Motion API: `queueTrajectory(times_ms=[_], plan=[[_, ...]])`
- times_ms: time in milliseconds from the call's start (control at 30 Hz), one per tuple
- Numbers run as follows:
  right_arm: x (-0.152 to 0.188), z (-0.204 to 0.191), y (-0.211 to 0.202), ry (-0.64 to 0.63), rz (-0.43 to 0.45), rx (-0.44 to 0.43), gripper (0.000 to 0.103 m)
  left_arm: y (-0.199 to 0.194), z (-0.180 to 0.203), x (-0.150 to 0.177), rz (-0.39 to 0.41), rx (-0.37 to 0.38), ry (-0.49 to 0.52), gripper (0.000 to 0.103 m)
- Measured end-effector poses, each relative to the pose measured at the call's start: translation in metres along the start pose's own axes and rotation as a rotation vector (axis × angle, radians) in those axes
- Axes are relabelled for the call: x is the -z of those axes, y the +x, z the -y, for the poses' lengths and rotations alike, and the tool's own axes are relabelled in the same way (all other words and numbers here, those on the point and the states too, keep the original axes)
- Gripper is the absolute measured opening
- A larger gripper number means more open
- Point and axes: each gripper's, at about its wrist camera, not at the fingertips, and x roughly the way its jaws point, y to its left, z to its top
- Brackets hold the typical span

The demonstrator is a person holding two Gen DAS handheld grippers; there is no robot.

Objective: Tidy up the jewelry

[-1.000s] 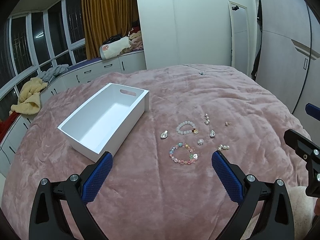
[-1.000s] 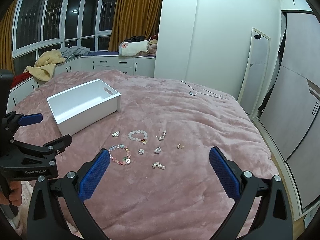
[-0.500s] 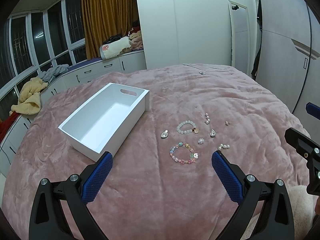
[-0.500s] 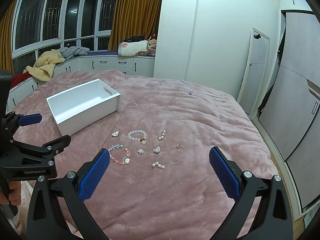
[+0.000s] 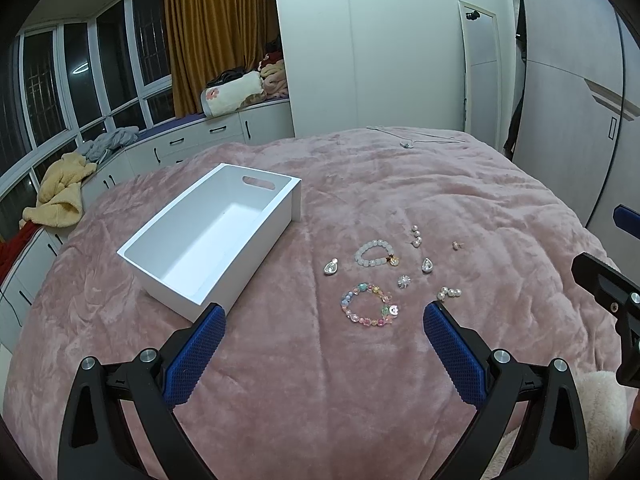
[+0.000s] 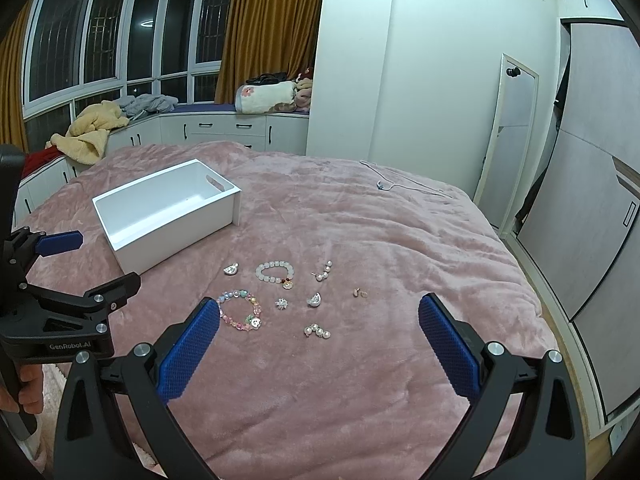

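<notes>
A scatter of jewelry lies on a pink bed (image 5: pixel 400 380), all of it ahead of both claws and touched by neither. A multicolored bead bracelet (image 5: pixel 370 305) (image 6: pixel 240 309) sits nearest, just beyond and between the spread fingertips of the left claw (image 5: pixel 320 316); from the right claw (image 6: pixel 320 312) it lies just past the left fingertip. Farther out rests a white bead bracelet (image 5: pixel 374 253) (image 6: pixel 275 272) with a small gold charm. Around these lie a cluster of pearls (image 5: pixel 449 293) (image 6: pixel 317 330) close to the left claw's right fingertip, a small starburst piece (image 5: pixel 404 281) (image 6: pixel 282 303), two clear teardrop stones (image 5: pixel 427 265) (image 5: pixel 331 267), a pearl drop earring (image 5: pixel 416 237) (image 6: pixel 323 271) and a tiny stud (image 5: pixel 457 245) (image 6: pixel 360 292).

Both claws hover wide open above the blanket, blue pads (image 5: pixel 196 354) (image 6: pixel 448 342) apart and holding nothing.

An open white box (image 5: pixel 212 236) (image 6: pixel 168 216) stands on the bed ahead and to the left of both claws, apart from the jewelry. At the bed's far edge lies a thin hanger (image 6: pixel 404 184). Beyond it stand white cabinets (image 6: pixel 224 130), gold curtains (image 5: pixel 220 36) and dark windows (image 6: pixel 104 24).
</notes>
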Motion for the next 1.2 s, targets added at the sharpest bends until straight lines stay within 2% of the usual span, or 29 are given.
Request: queueTrajectory(times_ms=[300, 600, 800, 1100, 1200], plan=[[-0.003, 0.000, 0.004, 0.003, -0.004, 0.001, 0.098, 0.008, -0.008, 0.002, -0.016, 0.007, -0.010, 0.100], [-0.017, 0.001, 0.029, 0.006, -0.021, 0.005, 0.098, 0.035, -0.009, -0.008, -0.034, 0.014, -0.004, 0.100], [-0.026, 0.009, 0.061, 0.004, -0.047, 0.026, 0.098, 0.058, -0.008, -0.016, -0.048, 0.018, 0.007, 0.100], [-0.028, 0.040, 0.127, 0.112, -0.127, -0.004, 0.098, 0.118, -0.004, -0.024, -0.099, 0.053, 0.033, 0.100], [-0.023, 0.047, 0.148, 0.127, -0.149, -0.001, 0.091, 0.141, -0.001, -0.023, -0.114, 0.055, 0.066, 0.100]])
